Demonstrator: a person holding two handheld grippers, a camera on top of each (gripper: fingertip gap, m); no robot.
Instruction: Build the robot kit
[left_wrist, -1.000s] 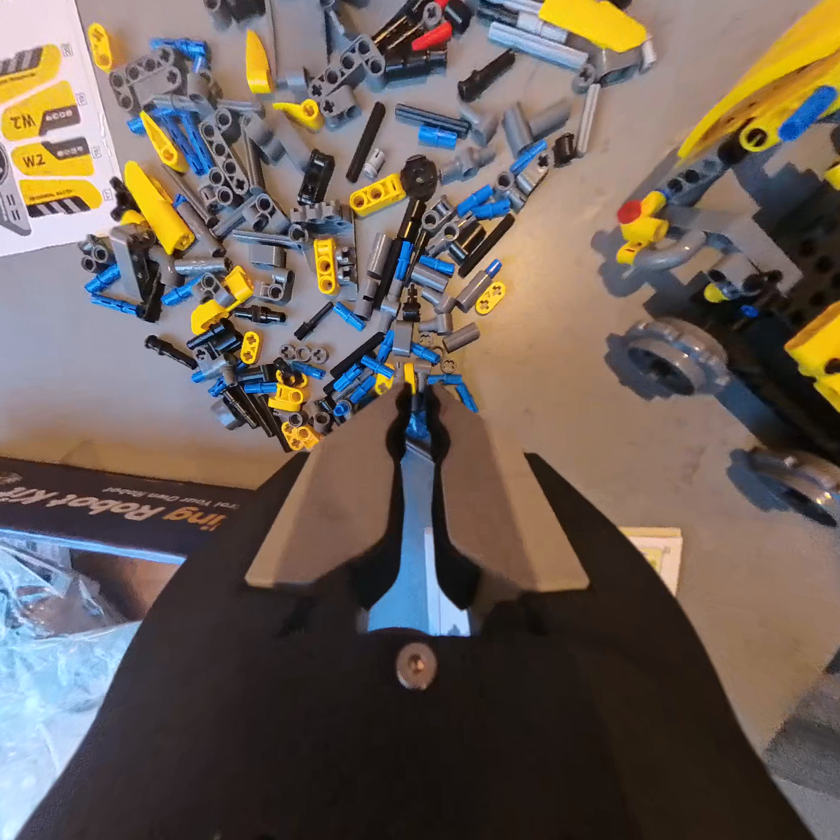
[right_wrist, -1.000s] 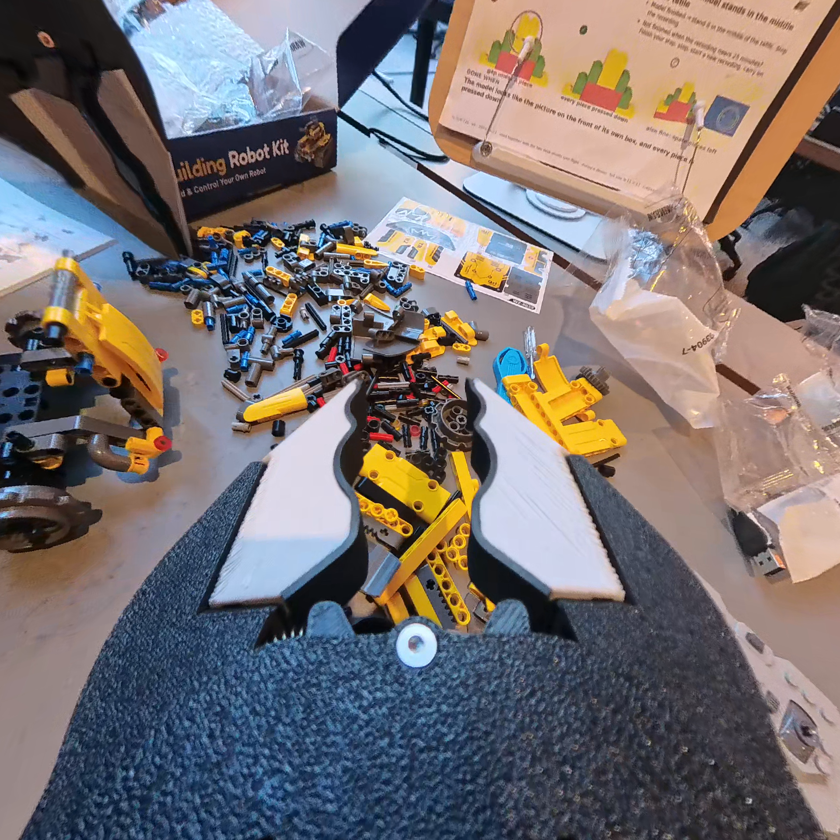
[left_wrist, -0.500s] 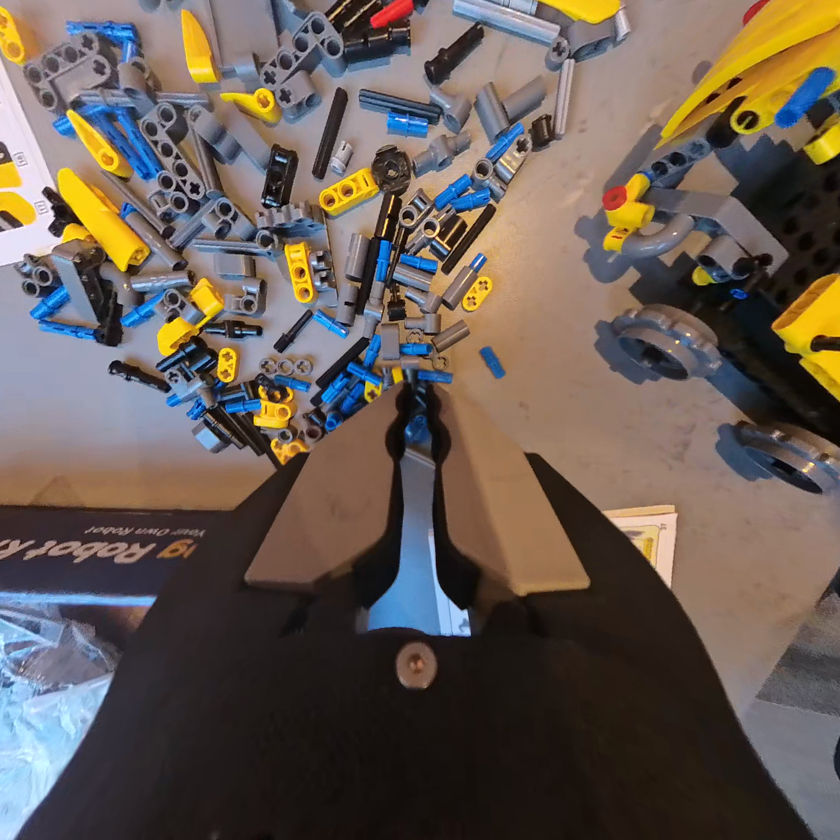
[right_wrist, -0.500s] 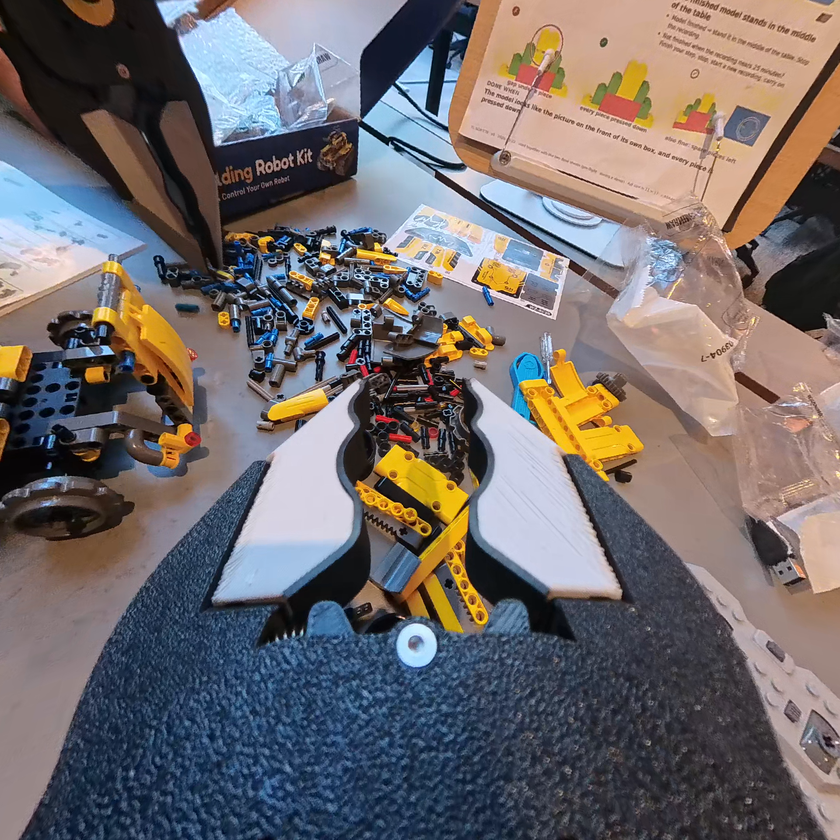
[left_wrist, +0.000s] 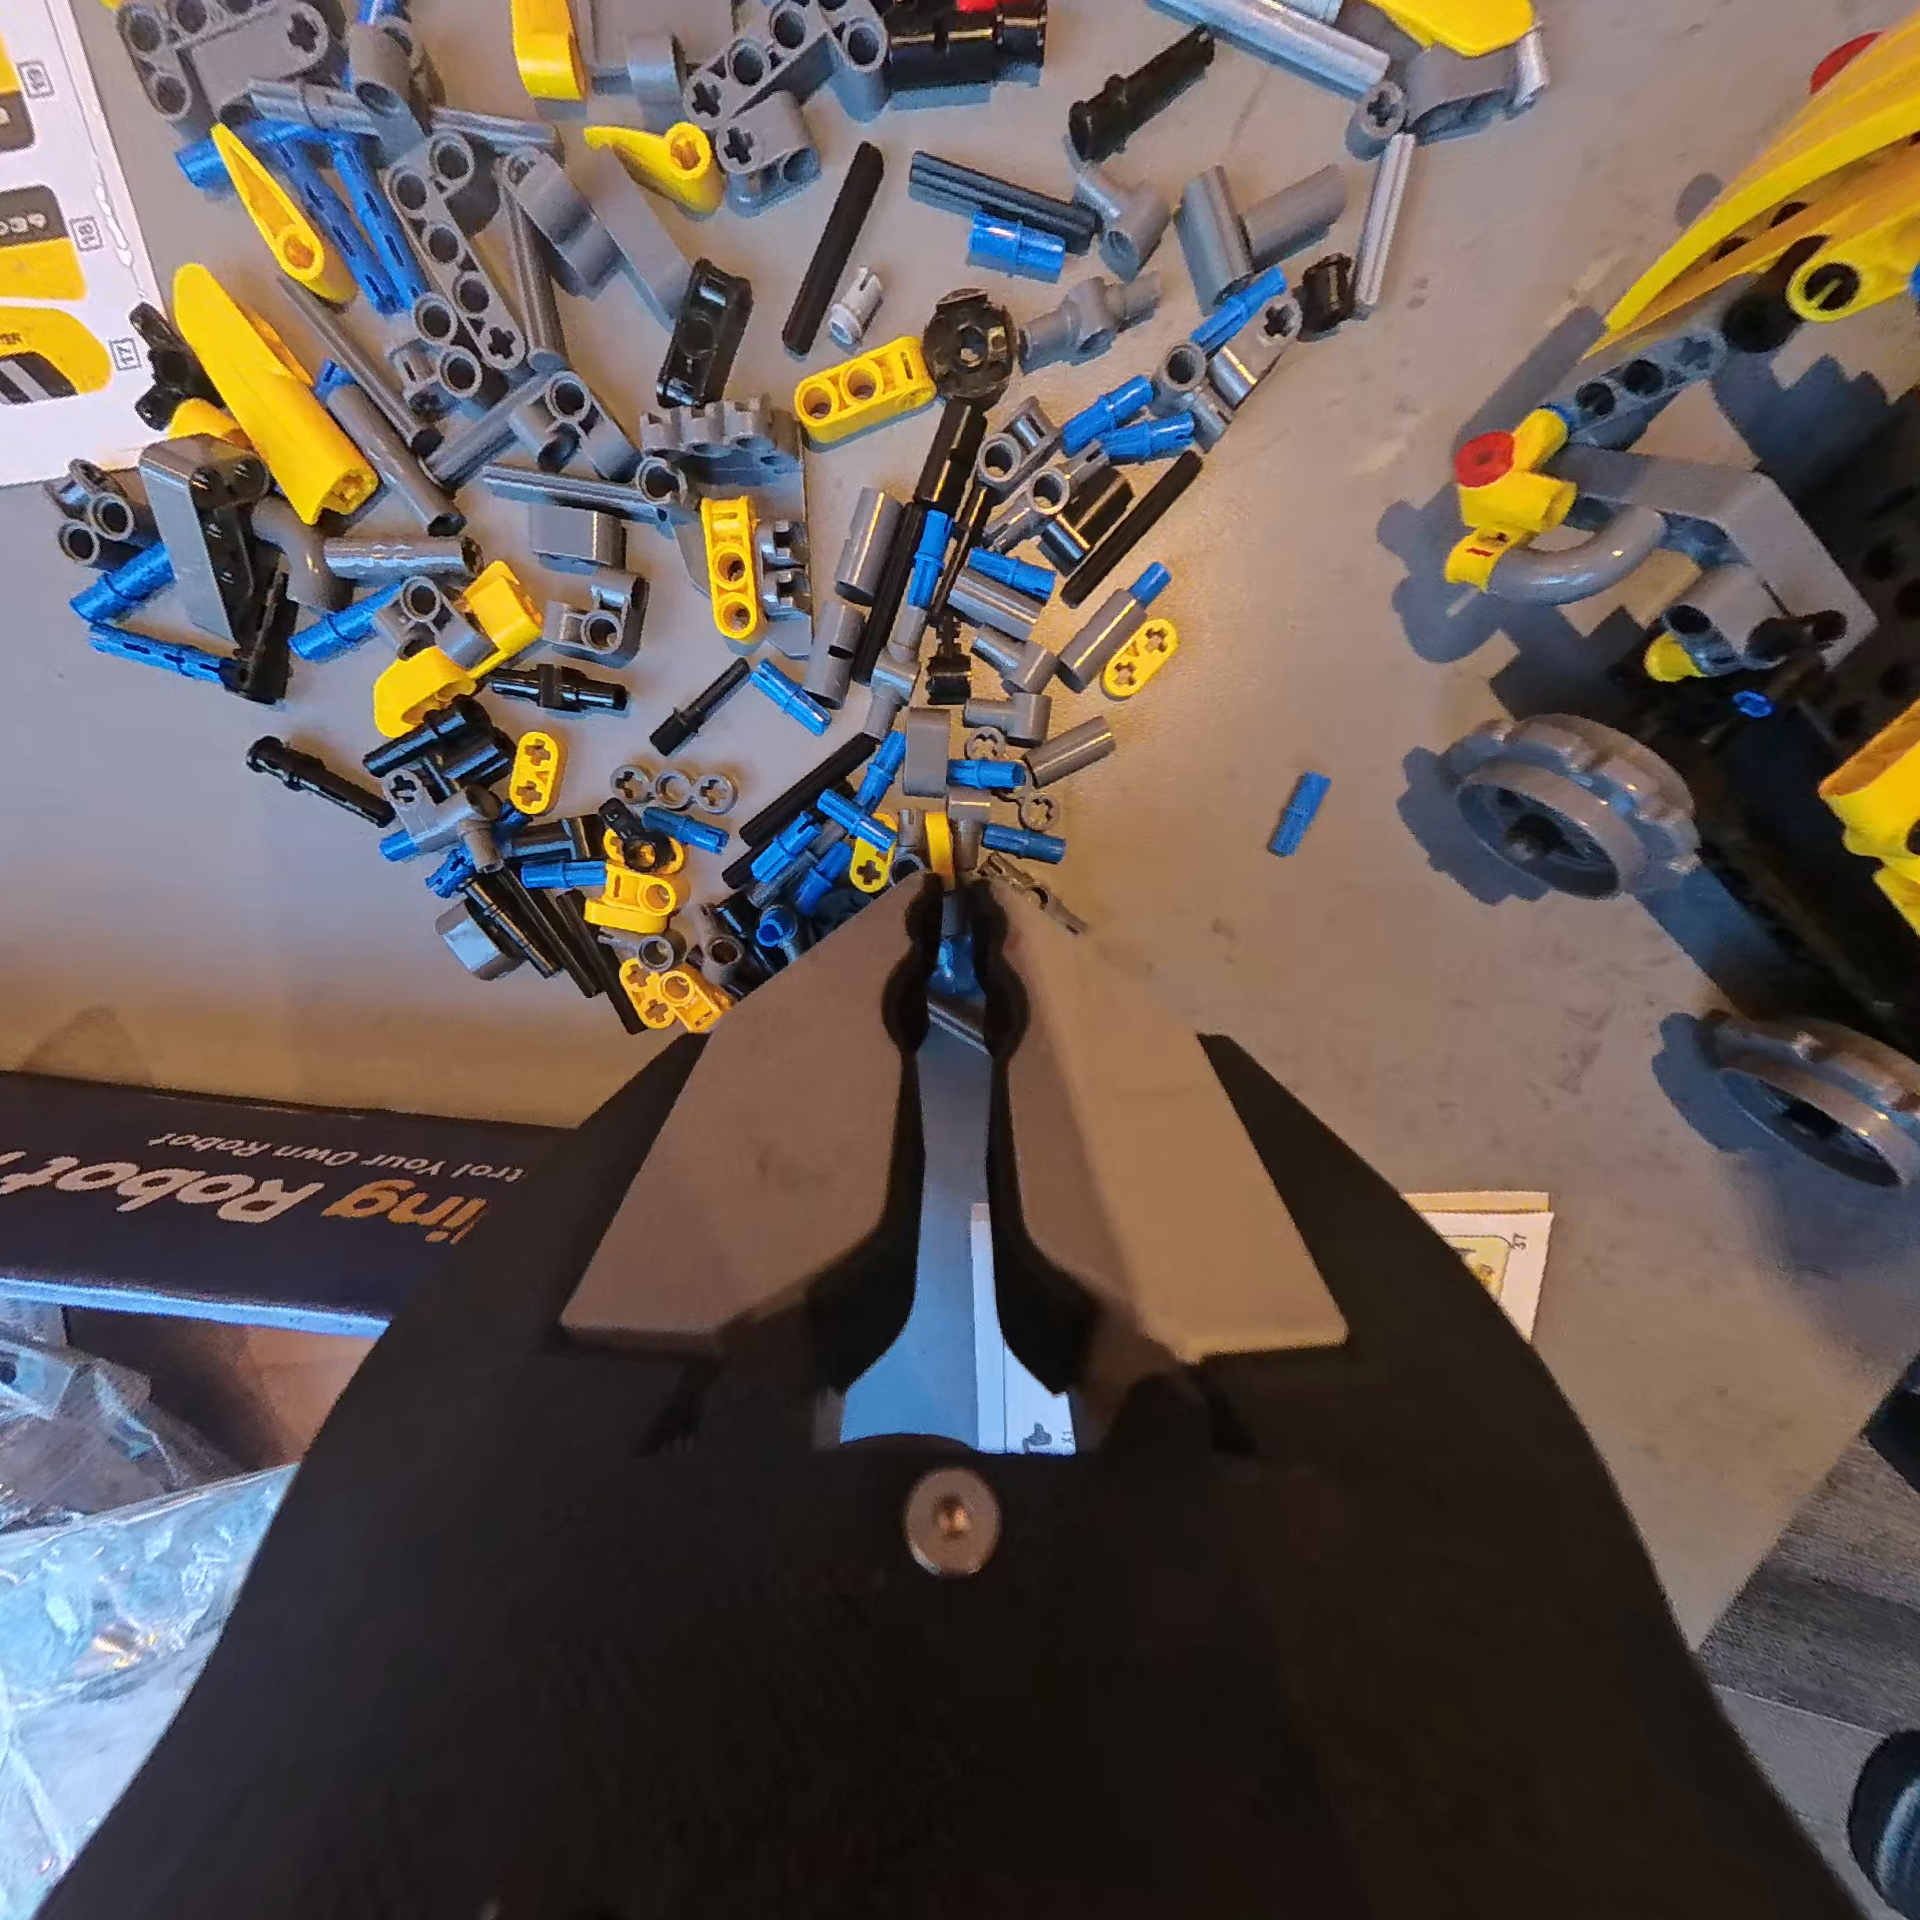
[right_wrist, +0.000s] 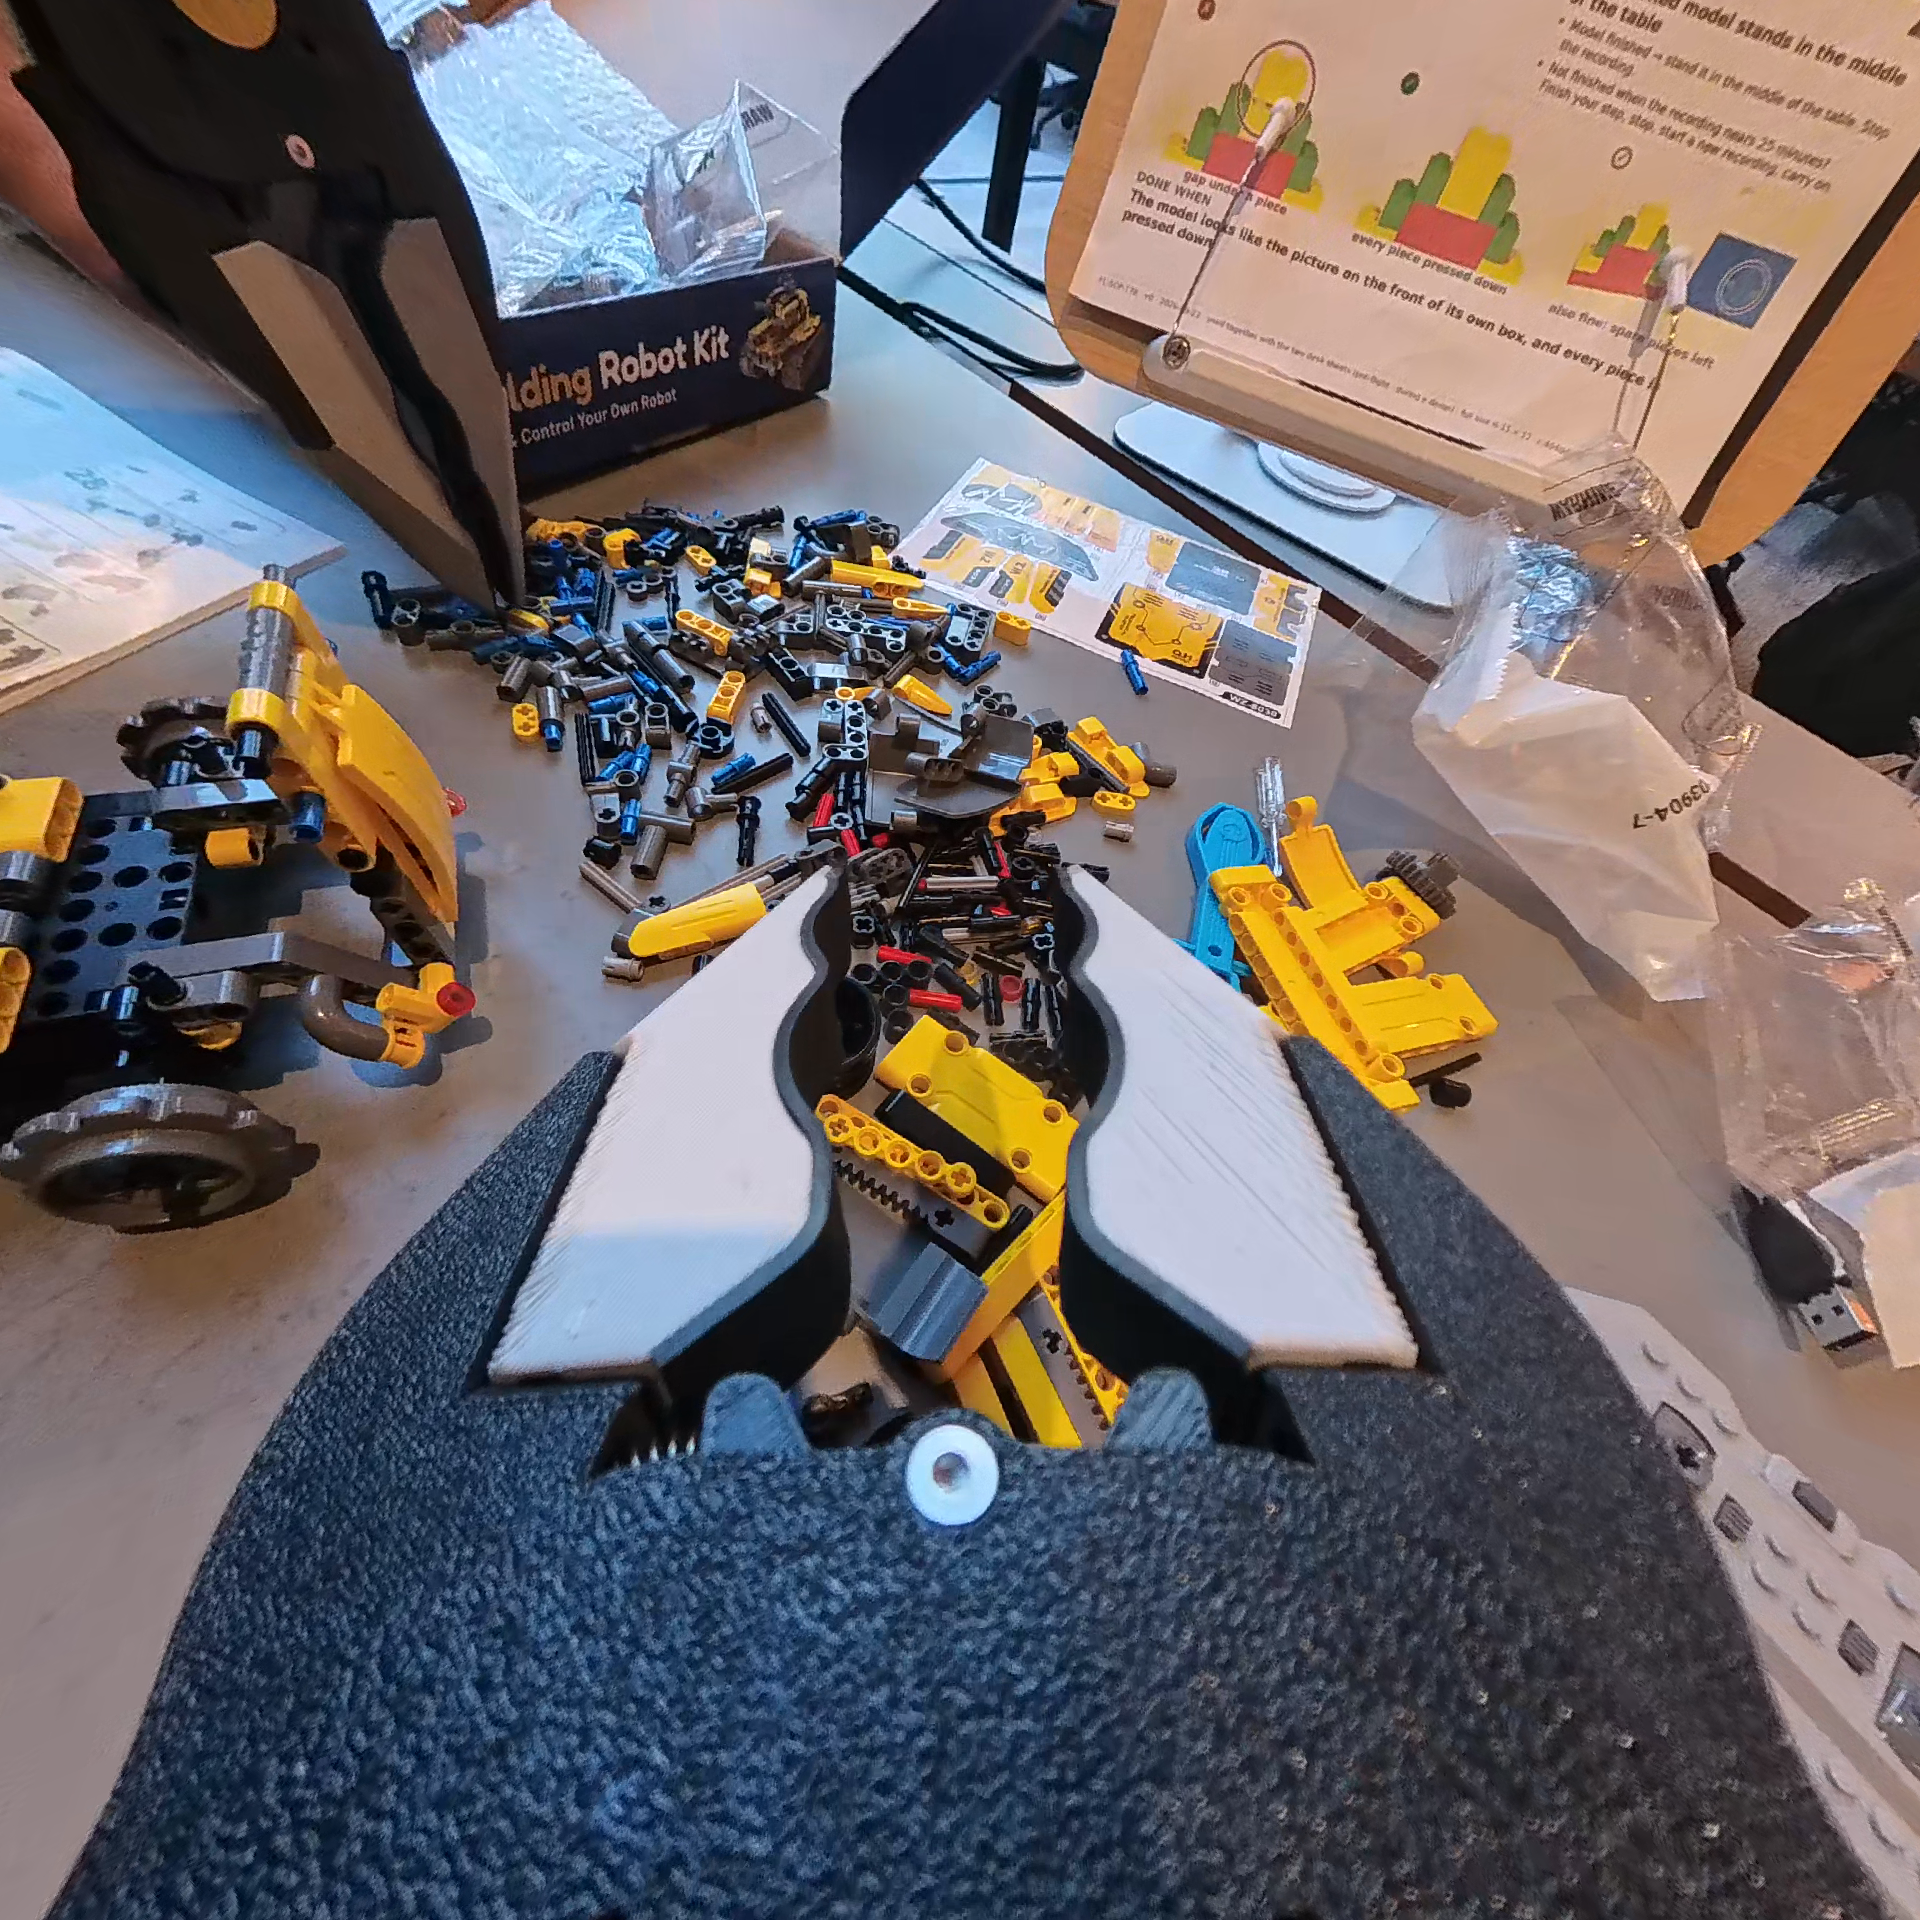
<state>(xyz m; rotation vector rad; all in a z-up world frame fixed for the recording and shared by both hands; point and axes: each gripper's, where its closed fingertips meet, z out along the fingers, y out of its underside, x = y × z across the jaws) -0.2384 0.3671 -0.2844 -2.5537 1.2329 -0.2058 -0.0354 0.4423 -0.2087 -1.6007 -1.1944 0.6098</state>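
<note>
A pile of small blue, grey, black and yellow building pieces (left_wrist: 727, 540) lies on the grey table. My left gripper (left_wrist: 951, 896) stands at the pile's near edge, jaws nearly closed on a small blue pin (left_wrist: 951, 954). It also shows in the right wrist view (right_wrist: 497, 582), tips down at the pile's far left corner. My right gripper (right_wrist: 951, 904) is open and empty, above black and red pins (right_wrist: 966, 935) and yellow beams (right_wrist: 977, 1091). A loose blue pin (left_wrist: 1299, 814) lies apart, towards the model's wheel.
A partly built yellow and black vehicle model (left_wrist: 1714, 582) (right_wrist: 208, 935) stands beside the pile. A dark kit box (right_wrist: 644, 374) with plastic bags, a sticker sheet (right_wrist: 1122, 582), a booklet (right_wrist: 104, 540), a yellow sub-assembly (right_wrist: 1340, 956), clear bags (right_wrist: 1579, 779) and a board on a stand (right_wrist: 1455, 208) surround it. My right fingertips sit around 25 cm from my left ones.
A loose blue pin has slid right from beside my left fingertips towards the model's wheel. My left gripper has come down at the pile's edge. My right gripper has drawn back a little, still open.
</note>
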